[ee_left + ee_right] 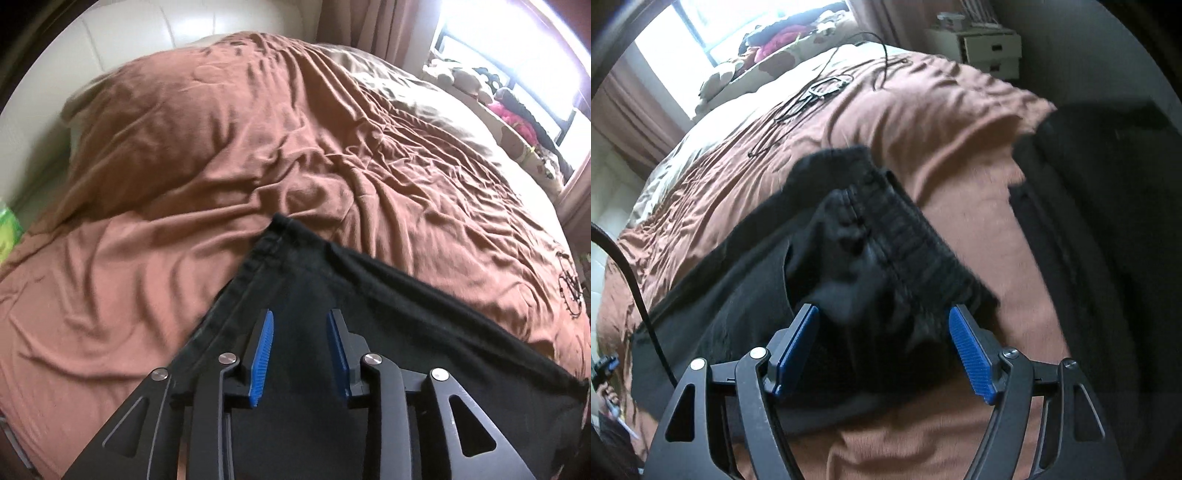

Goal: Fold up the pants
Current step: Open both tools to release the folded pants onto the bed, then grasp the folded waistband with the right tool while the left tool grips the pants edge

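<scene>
Black pants [369, 295] lie on a brown bed cover [184, 184]; one hemmed corner points up toward the middle of the bed. My left gripper [301, 314] hovers over that cloth, its blue pads [264, 350] apart with nothing pinched between them. In the right wrist view the ribbed waistband of the pants [905, 236] is bunched and rumpled on the cover [942, 110]. My right gripper [882, 310] stands wide open above the waistband. Its pads [971, 354] sit on either side of the cloth and do not press it.
A white padded headboard [129, 33] stands behind the bed. Soft toys and clothes line the window sill [480, 85]. Thin black cables [820, 92] lie on the far bed. A white drawer unit [990, 48] stands beyond. A dark mass [1108, 221] fills the right side.
</scene>
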Tool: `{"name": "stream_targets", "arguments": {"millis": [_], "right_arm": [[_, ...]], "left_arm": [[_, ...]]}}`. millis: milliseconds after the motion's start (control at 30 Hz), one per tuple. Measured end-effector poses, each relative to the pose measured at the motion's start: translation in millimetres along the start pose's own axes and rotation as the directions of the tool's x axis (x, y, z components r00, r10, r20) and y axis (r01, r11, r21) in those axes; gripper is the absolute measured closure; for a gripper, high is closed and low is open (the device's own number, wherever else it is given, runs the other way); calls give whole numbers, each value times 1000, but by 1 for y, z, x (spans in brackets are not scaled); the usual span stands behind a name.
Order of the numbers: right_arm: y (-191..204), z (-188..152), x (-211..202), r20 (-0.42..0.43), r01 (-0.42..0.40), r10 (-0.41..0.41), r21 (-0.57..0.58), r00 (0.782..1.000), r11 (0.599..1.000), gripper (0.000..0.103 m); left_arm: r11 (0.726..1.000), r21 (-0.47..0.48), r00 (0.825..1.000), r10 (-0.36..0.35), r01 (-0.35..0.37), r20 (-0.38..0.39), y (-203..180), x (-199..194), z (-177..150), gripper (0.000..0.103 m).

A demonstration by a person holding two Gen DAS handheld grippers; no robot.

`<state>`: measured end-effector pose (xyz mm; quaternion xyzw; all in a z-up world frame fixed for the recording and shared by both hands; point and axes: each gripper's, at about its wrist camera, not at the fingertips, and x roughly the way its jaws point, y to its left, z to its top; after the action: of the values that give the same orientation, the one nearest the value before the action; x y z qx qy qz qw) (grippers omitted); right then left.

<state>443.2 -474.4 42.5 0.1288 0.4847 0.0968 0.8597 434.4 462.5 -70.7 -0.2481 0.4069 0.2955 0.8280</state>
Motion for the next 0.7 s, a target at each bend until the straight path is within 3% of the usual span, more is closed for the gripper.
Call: {"name": "stream_targets", "arguments": {"millis": [333, 700], "right_arm": [[-22, -32, -7, -15, -105, 107, 93, 994, 990, 31], [-41, -42, 27, -13, -215, 222, 190, 975, 958, 31]], "left_arm": [[996, -80, 999, -33, 31, -28, 53, -32, -55, 63], [967, -231, 986, -132, 106, -102, 96, -7, -98, 62]]}}
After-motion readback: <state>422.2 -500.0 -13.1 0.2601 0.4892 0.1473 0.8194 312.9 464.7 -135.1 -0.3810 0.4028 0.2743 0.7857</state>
